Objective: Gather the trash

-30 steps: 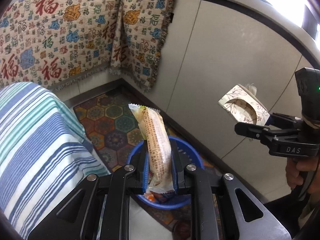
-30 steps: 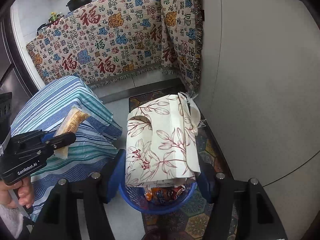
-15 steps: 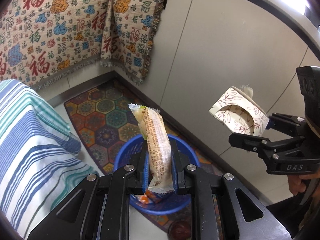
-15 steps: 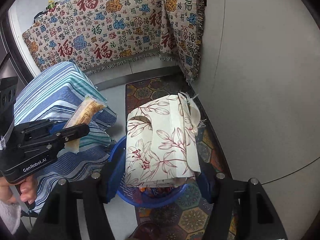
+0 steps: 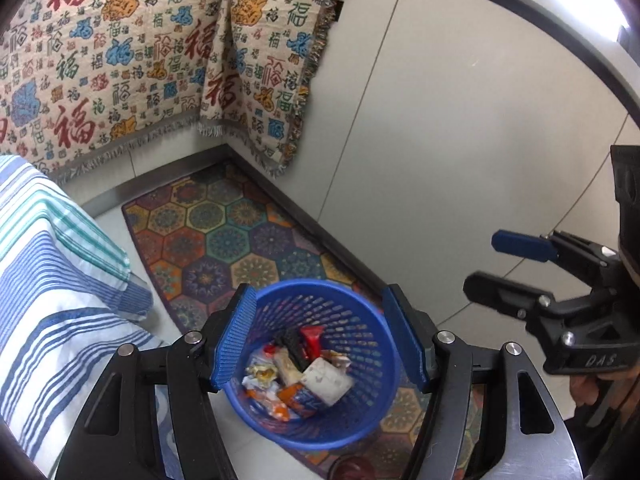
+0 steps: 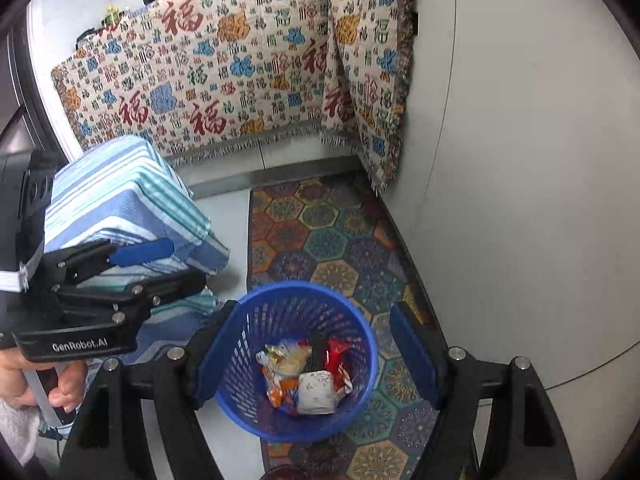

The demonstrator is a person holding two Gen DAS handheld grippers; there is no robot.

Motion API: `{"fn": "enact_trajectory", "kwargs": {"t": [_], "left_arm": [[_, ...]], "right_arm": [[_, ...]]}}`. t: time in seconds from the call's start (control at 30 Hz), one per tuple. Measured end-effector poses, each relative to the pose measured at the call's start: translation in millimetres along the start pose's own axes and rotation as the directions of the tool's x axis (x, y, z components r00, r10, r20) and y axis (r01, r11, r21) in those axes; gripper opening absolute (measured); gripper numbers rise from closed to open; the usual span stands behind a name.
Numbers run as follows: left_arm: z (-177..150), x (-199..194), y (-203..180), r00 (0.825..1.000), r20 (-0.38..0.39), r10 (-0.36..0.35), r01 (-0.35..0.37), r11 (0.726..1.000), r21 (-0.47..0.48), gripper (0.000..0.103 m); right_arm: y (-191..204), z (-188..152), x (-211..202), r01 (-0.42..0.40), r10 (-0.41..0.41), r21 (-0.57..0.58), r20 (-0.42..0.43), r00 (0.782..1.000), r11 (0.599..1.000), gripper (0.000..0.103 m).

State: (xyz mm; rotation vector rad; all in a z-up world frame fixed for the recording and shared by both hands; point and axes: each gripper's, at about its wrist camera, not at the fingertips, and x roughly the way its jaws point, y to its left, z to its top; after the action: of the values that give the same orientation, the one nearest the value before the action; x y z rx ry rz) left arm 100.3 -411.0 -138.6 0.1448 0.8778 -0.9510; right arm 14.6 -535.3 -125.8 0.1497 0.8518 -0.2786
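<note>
Since both drops are done: my left tongs (image 5: 320,336) and right tongs (image 6: 316,348) have just opened wide, nothing between them.
trash: wrappers (image 6: 304,380) piled in blue basket (image 5: 360,296), lower centre, straight below both tongs.
nearer: can't tell, both right over it.

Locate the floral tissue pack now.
The tissue pack lies inside the blue basket, at the near side of the trash pile in the right wrist view, beside a red wrapper. The basket stands on the patterned rug.
</note>
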Motion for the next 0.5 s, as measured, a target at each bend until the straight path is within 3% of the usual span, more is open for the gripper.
{"fn": "enact_trajectory", "kwargs": {"t": [0.07,0.17,0.2,0.3,0.37,0.4,0.5], "left_arm": [[-1,-9,-1,1.000,0.005,0.002,-0.002,1.000,-0.001,0.070],[-4,-31,-6,0.999,0.006,0.037,-0.037,0.999,-0.012,0.083],[-6,-40,-9,0.999,0.005,0.054,-0.054,0.998,-0.013,0.090],[-16,-70,-24,0.988,0.028,0.151,-0.152,0.988,0.018,0.100],[-24,-89,-34,0.978,0.059,0.201,-0.203,0.978,0.044,0.103],[-27,-96,-39,0.973,0.058,0.224,-0.227,0.973,0.053,0.103],[-34,-110,-49,0.966,0.033,0.257,-0.259,0.963,0.079,0.103]], "right_arm": [[2,3,-7,0.005,-0.005,0.003,0.032,0.999,1.000,0.077],[11,3,-22,0.026,-0.026,0.009,0.069,0.997,1.000,0.082],[15,-1,-28,0.037,-0.038,0.016,0.070,0.997,0.999,0.088],[29,-9,-44,0.104,-0.105,0.045,0.023,0.994,0.994,0.091],[37,-21,-61,0.123,-0.124,0.074,0.010,0.992,0.990,0.093],[38,-27,-68,0.135,-0.135,0.088,-0.003,0.991,0.987,0.101],[52,-46,-97,0.193,-0.195,0.121,0.004,0.981,0.974,0.103]]}}
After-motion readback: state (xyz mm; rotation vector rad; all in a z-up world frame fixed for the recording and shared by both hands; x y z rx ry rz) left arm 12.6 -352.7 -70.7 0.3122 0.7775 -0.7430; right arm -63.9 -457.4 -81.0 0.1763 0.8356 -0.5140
